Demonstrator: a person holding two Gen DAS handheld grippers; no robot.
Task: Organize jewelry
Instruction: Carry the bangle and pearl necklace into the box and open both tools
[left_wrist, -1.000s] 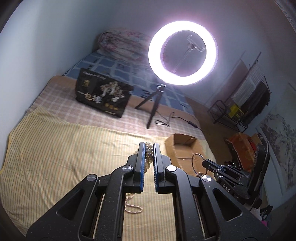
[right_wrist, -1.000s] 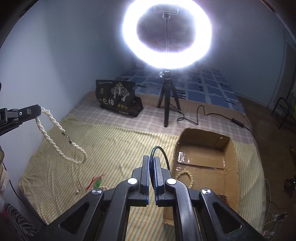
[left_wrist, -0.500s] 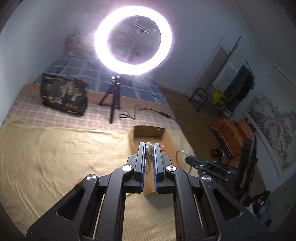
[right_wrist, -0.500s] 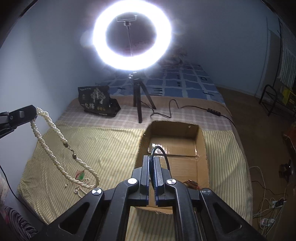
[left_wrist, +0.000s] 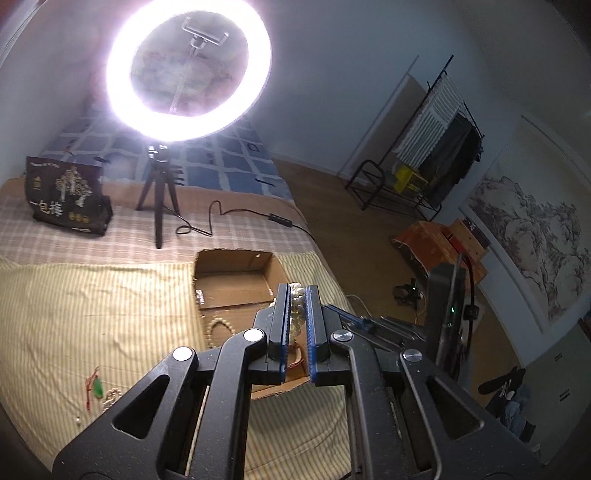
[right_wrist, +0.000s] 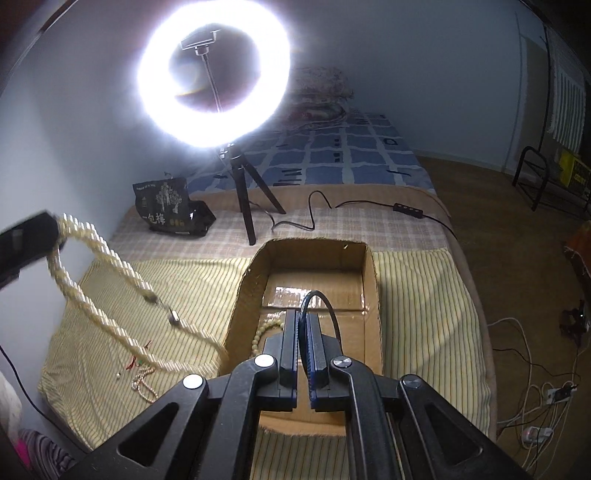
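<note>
- While both tongs hang above the bed, we see the left gripper (left_wrist: 297, 295) clamped on a pearl necklace (right_wrist: 99, 288), which hangs from it in a long loop over the striped cloth (right_wrist: 177, 280).
- We see the right gripper (right_wrist: 303, 325) closed on a thin dark bangle (right_wrist: 321, 299), above the open cardboard box (right_wrist: 371, 280).
- We find a beaded bracelet (right_wrist: 267, 328) lying inside the box, at its near left.
- On the cloth, near left, lie a small pearl strand (right_wrist: 142, 380) and what seems a green pendant (left_wrist: 98, 386) on red cord; it is small and unclear.
- Far behind the box a bright ring light (right_wrist: 214, 79) stands on its tripod, with a dark bag (right_wrist: 170, 210) at its left.
</note>
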